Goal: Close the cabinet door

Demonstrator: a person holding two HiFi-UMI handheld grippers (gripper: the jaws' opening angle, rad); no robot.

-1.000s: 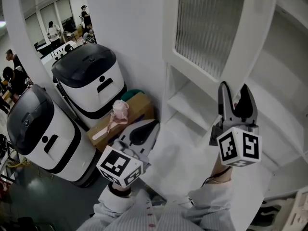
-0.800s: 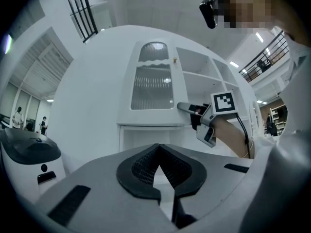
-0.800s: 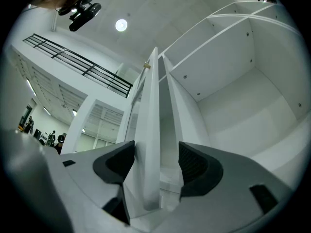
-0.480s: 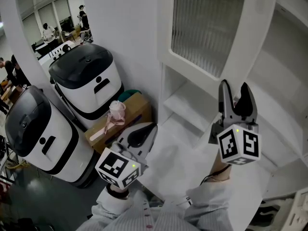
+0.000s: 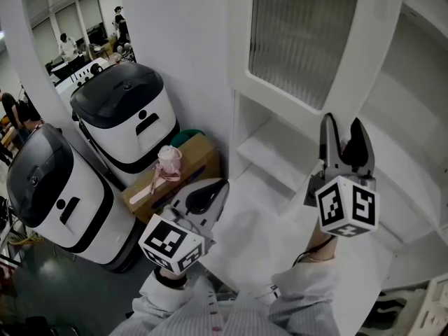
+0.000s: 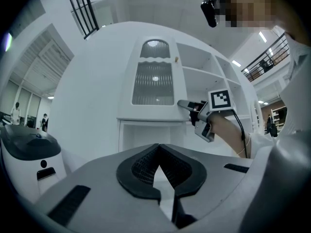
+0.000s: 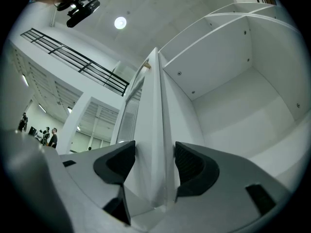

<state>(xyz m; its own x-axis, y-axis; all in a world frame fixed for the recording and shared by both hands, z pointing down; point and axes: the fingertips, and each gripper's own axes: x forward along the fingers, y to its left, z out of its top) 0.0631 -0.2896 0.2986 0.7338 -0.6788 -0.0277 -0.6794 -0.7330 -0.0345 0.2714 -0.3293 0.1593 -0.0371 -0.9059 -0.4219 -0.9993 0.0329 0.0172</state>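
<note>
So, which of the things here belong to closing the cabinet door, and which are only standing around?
For the job:
- cabinet door, open
- right gripper, clamped on the door's edge
- cabinet shelves behind the door

Standing around:
- left gripper, shut and empty
- white units with black lids
- cardboard box
- pink object on the box

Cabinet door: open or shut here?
Open. The door stands swung out from the cabinet, its shelves exposed beside it, and the right gripper clamps the door's free edge.
</note>
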